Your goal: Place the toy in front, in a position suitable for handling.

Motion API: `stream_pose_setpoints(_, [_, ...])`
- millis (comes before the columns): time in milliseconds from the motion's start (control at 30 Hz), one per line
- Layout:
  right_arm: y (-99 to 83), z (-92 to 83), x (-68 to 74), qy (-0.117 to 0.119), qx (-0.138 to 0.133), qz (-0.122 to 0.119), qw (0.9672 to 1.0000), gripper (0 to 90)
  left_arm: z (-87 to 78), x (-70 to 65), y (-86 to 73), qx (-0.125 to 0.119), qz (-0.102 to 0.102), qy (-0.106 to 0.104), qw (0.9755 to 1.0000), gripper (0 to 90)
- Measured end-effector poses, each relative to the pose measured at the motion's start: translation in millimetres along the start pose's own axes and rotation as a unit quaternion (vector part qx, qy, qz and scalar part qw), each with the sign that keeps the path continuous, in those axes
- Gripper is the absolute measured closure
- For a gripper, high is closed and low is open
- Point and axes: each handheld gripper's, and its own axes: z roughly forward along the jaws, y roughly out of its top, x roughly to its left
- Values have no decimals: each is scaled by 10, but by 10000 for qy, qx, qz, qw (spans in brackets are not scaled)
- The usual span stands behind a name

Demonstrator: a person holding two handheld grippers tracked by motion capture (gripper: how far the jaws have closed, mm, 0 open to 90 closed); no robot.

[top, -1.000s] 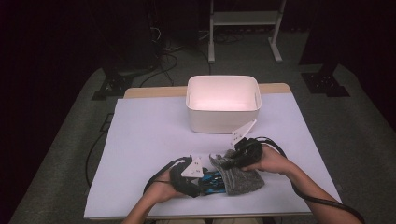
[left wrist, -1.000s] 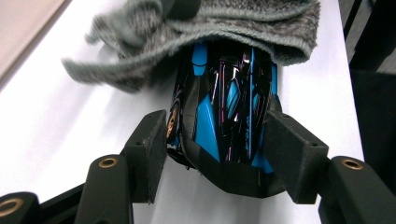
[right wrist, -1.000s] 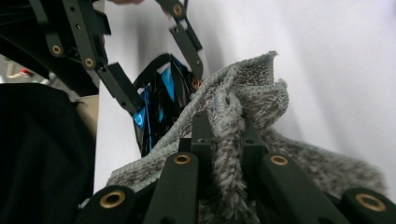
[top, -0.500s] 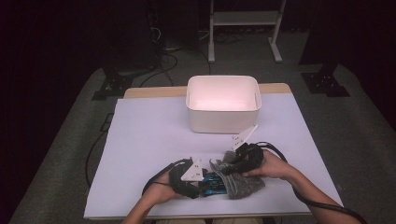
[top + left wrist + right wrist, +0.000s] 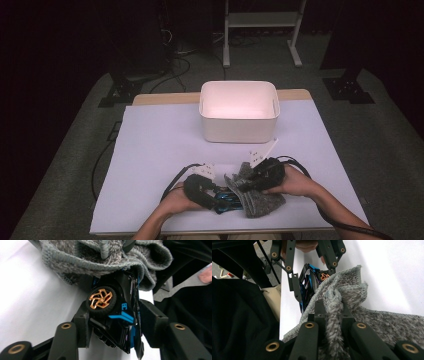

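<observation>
A black and blue toy car (image 5: pixel 112 312) with a gold wheel sits partly under the edge of a grey knitted cloth (image 5: pixel 100 260). My left gripper (image 5: pixel 116 325) has just been closing its jaws, and its pads now press on the car's two sides. In the high view the left gripper (image 5: pixel 217 199) holds the car (image 5: pixel 226 204) near the table's front edge. The right gripper (image 5: pixel 332 310) is shut on a bunched fold of the cloth (image 5: pixel 387 325), lifting that edge over the car (image 5: pixel 308 287). It is right of the left gripper in the high view, right gripper (image 5: pixel 242 184), cloth (image 5: pixel 262 204).
A white rectangular bin (image 5: pixel 239 131) stands at the middle back of the table, which has a white sheet (image 5: pixel 160 145) over it. Cables trail from both grippers. Dark floor and stand legs surround the table.
The left gripper has sunk slightly and its jaws have narrowed onto the toy car. The right gripper keeps its grip on the cloth and has barely moved.
</observation>
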Motion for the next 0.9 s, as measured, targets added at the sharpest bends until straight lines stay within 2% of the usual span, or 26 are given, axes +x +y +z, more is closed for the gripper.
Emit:
stream_pose_setpoints(100, [5,-11,42,-43,-3,-107,9999,809,-4,-29,14,32,277,56,9996,508])
stream_pose_setpoints(200, [15,-29,79,-69,-22,-211,9998,810,-21,-57,55,120,697,210,9973,513])
stream_pose_setpoints(233, [21,-34,83,-96,-39,-236,9997,810,-30,-63,65,119,753,240,9968,514])
stream_pose_setpoints(333, [60,-63,77,-172,-100,-251,9995,810,-100,-72,110,231,1245,524,9906,518])
stream_pose_setpoints(367, [76,-68,73,-201,-124,-254,9994,810,-143,-67,120,223,1457,611,9872,519])
stream_pose_setpoints(500, [199,-27,33,-298,-237,-319,9988,810,-262,-8,104,261,1822,790,9797,526])
stream_pose_setpoints(567, [246,36,31,-305,-166,-377,9987,810,-274,5,50,267,1861,835,9786,524])
stream_pose_setpoints(600, [266,82,43,-313,-70,-444,9985,810,-270,13,18,308,1805,825,9796,524])
stream_pose_setpoints(633, [274,108,54,-310,3,-467,9984,811,-267,25,-22,274,1642,841,9825,523])
stream_pose_setpoints(667, [274,132,69,-321,121,-532,9980,812,-273,40,-53,177,1482,839,9852,517])
stream_pose_setpoints(733, [267,142,101,-301,188,-574,9977,812,-332,59,-133,-152,1116,825,9902,442])
stream_pose_setpoints(833, [254,109,123,-317,232,-592,9975,812,-356,55,-179,-137,1021,834,9912,477])
stream_pose_setpoints(867, [251,98,128,-335,242,-604,9973,812,-361,57,-198,-133,933,787,9924,495])
stream_pose_setpoints(900, [243,76,139,-369,239,-595,9973,812,-364,56,-215,-161,922,750,9928,544])
